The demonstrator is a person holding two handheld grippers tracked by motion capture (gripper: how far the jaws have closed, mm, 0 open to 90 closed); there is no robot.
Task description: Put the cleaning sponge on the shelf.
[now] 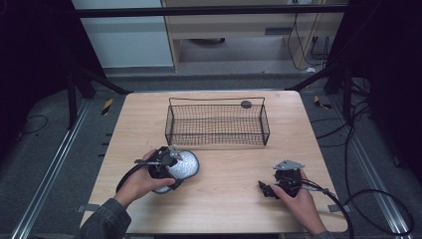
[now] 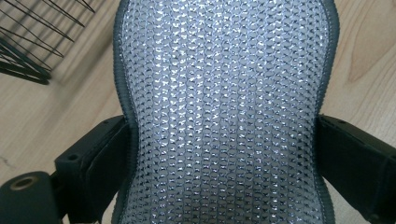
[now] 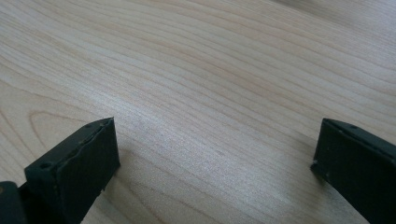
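Note:
A round silvery mesh scouring pad [image 1: 186, 163] with a grey sewn edge sits in my left gripper [image 1: 174, 168], lifted slightly above the front left of the wooden table [image 1: 229, 209]. In the left gripper view the pad [image 2: 224, 70] is pinched into a waist, and my left gripper [image 2: 223, 123] has both black jaws pressing on its sides. My right gripper [image 1: 264, 188] rests low at the front right of the table. In the right gripper view my right gripper [image 3: 217, 126] stands open, with bare wood between its jaws.
A black wire basket [image 1: 169, 125] stands at the middle back of the table, with nothing visible inside it; a corner of the basket [image 2: 28, 51] shows in the left gripper view. Cables trail off the table's right side, beyond its edge [image 1: 343, 219].

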